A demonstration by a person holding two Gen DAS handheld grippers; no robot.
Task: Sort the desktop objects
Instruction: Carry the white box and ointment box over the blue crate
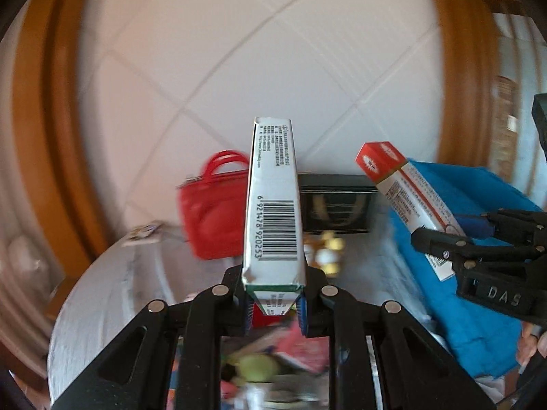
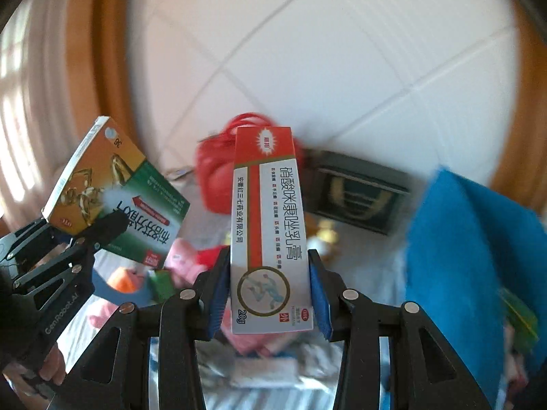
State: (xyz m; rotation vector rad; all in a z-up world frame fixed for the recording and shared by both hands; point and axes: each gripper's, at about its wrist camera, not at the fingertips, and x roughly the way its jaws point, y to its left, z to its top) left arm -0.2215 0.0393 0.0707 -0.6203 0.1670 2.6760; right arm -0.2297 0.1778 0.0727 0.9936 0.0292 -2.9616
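Observation:
My left gripper (image 1: 273,307) is shut on a green and gold medicine box (image 1: 273,205), held upright in the air with its white barcode side to the camera; the box also shows in the right wrist view (image 2: 116,191). My right gripper (image 2: 270,294) is shut on a red and white ointment box (image 2: 268,225), also lifted and upright. In the left wrist view that ointment box (image 1: 403,198) tilts at the right, held by the right gripper (image 1: 441,249). The left gripper (image 2: 75,235) appears at the left of the right wrist view.
Below lies a table with a white cloth (image 1: 112,290) and blurred small toys (image 2: 184,259). A red handbag (image 1: 212,212), a dark box (image 1: 338,205) and a blue fabric container (image 2: 471,256) stand at the back and right. A tiled floor (image 1: 239,51) lies beyond.

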